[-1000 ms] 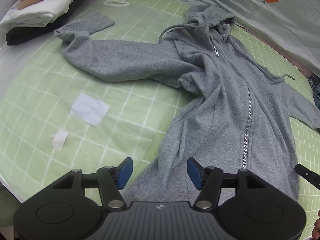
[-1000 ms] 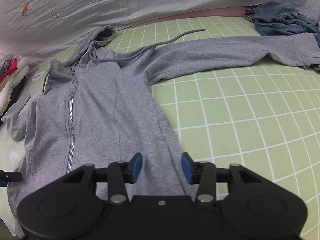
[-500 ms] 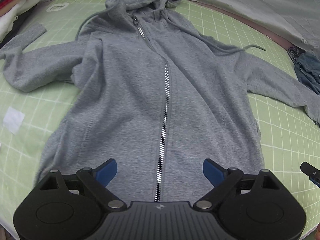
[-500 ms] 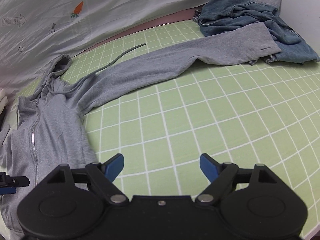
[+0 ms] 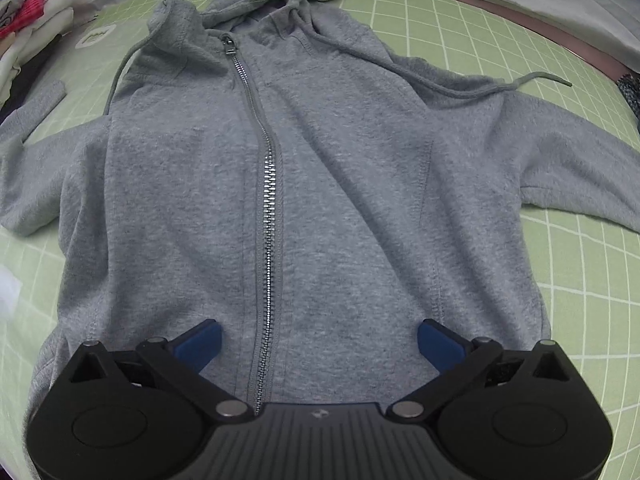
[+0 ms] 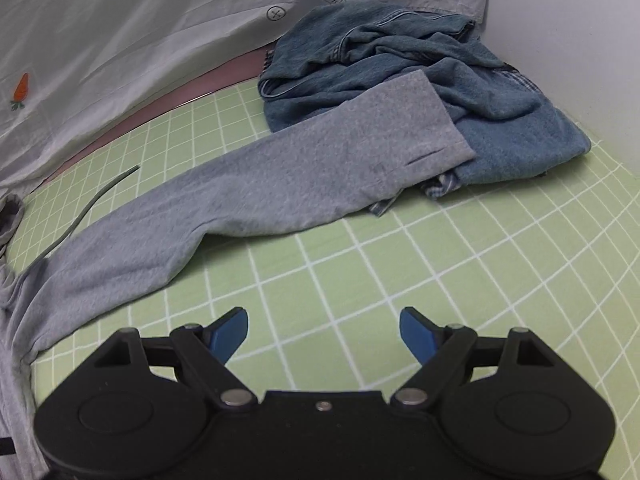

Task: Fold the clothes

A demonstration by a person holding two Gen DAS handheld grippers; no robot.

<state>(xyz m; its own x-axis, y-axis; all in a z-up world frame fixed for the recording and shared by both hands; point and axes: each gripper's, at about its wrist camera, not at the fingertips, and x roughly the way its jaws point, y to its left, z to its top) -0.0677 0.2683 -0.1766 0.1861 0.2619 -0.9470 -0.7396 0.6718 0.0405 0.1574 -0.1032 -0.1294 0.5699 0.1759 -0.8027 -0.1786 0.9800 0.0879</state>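
A grey zip-up hoodie [image 5: 320,184] lies flat, front up, on a green grid mat [image 5: 580,272], hood at the far end, zipper closed. My left gripper [image 5: 318,344] is open and empty, low over the hoodie's lower front, straddling the zipper. In the right wrist view the hoodie's right sleeve [image 6: 280,192] stretches out, its cuff resting on a blue denim pile [image 6: 420,80]. My right gripper [image 6: 322,332] is open and empty above bare mat [image 6: 440,248], in front of the sleeve.
A stack of folded clothes [image 5: 28,40] sits at the far left. A white sheet with carrot prints [image 6: 120,40] borders the mat's far edge. A white paper scrap [image 5: 8,292] lies left of the hoodie.
Both grippers have opened wide. The left moved rightward to centre over the hoodie and closer in. The right swung right, from the hoodie's body toward the outstretched sleeve and denim pile.
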